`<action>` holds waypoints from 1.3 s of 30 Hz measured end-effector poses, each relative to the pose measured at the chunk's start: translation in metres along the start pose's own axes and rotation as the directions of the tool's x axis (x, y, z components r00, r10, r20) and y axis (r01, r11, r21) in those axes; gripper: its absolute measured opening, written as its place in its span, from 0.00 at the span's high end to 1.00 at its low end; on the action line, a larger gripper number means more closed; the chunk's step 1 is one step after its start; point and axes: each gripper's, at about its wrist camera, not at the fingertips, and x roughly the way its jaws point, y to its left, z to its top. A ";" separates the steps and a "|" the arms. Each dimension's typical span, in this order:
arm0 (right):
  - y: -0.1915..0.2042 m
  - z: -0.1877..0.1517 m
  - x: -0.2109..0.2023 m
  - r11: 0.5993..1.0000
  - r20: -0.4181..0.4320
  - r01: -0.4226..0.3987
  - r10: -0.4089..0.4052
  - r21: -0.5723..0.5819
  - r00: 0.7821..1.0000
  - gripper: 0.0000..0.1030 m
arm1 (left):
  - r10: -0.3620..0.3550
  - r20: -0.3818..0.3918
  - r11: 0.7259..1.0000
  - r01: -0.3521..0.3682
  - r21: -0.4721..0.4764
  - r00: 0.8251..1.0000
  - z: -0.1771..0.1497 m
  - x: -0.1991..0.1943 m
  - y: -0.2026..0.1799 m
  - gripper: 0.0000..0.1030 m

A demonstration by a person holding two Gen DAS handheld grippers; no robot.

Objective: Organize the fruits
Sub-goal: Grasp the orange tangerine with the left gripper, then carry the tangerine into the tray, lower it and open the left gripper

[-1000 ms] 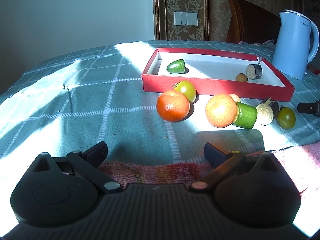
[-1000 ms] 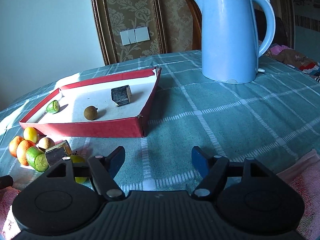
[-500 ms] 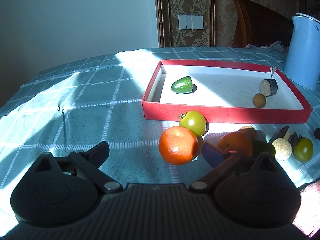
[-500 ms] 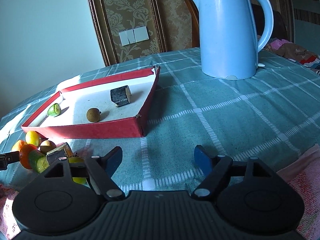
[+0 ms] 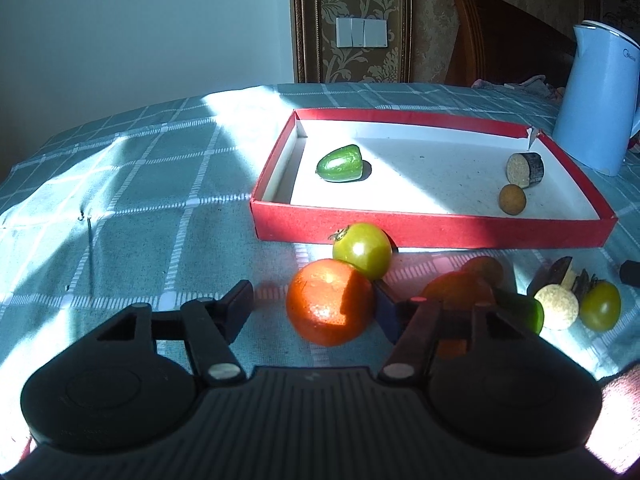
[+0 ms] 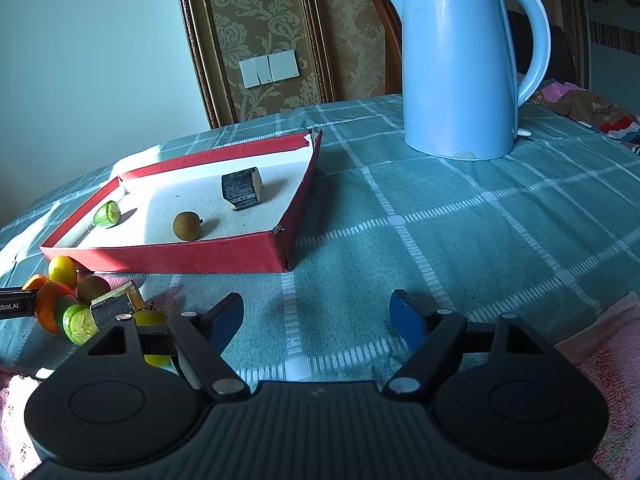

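A red tray point(image 5: 432, 227) with a white floor holds a green fruit point(image 5: 341, 163), a small brown fruit point(image 5: 512, 199) and a dark cut piece point(image 5: 525, 169). In front of it lie an orange point(image 5: 330, 307), a yellow-green tomato point(image 5: 363, 250), a second orange point(image 5: 458, 290) and several small fruits. My left gripper point(image 5: 314, 304) is open, its fingers on either side of the first orange. My right gripper point(image 6: 316, 316) is open and empty over the cloth, right of the fruit pile point(image 6: 76, 304). The tray also shows in the right wrist view point(image 6: 180, 258).
A light blue kettle point(image 6: 460, 64) stands behind the tray on the right; it also shows in the left wrist view point(image 5: 600, 96). A green checked cloth point(image 6: 460, 232) covers the table. A pink towel point(image 6: 616, 352) lies at the near edge.
My left gripper has moved forward to the fruits, and its fingers now straddle the first orange. My right gripper has edged slightly forward and stays open.
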 end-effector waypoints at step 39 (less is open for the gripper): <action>0.000 0.000 0.001 1.000 -0.001 -0.001 0.001 -0.001 1.000 0.21 | -0.059 0.033 0.998 0.059 -0.004 0.998 0.079 0.039 -0.033 0.61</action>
